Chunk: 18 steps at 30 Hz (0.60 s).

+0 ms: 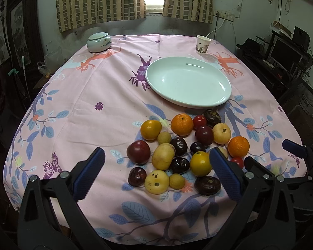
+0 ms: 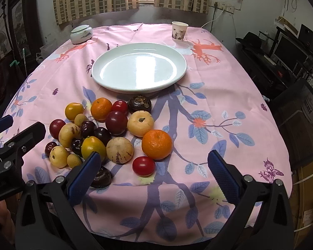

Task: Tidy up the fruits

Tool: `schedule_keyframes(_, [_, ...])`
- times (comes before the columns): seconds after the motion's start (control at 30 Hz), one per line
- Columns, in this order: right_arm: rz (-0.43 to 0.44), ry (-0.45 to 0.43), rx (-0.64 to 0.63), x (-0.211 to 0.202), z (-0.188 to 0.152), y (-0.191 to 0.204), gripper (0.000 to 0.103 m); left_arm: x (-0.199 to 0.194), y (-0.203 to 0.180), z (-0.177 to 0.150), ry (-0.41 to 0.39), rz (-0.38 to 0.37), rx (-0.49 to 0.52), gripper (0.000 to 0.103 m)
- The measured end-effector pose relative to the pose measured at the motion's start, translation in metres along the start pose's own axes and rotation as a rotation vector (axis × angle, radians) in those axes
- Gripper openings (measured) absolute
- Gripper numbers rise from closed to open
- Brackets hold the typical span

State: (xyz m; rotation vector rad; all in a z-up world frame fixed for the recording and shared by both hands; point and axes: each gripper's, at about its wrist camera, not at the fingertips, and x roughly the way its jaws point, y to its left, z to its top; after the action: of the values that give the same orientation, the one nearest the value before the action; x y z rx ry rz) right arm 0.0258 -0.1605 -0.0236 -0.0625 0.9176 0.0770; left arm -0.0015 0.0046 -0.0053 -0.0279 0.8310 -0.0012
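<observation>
A pile of several fruits lies on the pink cloth in front of a white oval plate (image 1: 188, 81), which holds nothing; the plate also shows in the right wrist view (image 2: 138, 68). The pile has oranges (image 1: 182, 124) (image 2: 156, 144), red tomatoes (image 2: 143, 166), dark plums (image 1: 138, 152), yellow and pale fruits (image 1: 156, 181). My left gripper (image 1: 156, 175) is open, hovering near the front of the pile. My right gripper (image 2: 154, 177) is open, low over the cloth by the red tomato, empty.
A lidded ceramic jar (image 1: 99, 42) stands at the table's far left and a paper cup (image 1: 202, 44) at the far right. A black chair (image 2: 302, 114) and a desk with monitors stand to the right of the table. Curtains hang behind.
</observation>
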Motion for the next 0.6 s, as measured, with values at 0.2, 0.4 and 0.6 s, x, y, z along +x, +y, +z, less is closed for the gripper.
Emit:
schedule_keyframes(0.2, [0.005, -0.002, -0.01, 0.0, 0.0, 0.003, 0.102, 0.0, -0.003, 0.001, 0.006, 0.003, 0.012, 0.101])
schedule_keyframes(0.4, [0.025, 0.004, 0.0, 0.002, 0.0, 0.001, 0.102, 0.002, -0.004, 0.001, 0.006, 0.007, 0.012, 0.101])
schedule_keyframes(0.6, [0.067, -0.01, 0.022, 0.006, -0.008, -0.012, 0.102, 0.008, 0.005, -0.003, 0.026, 0.017, 0.009, 0.101])
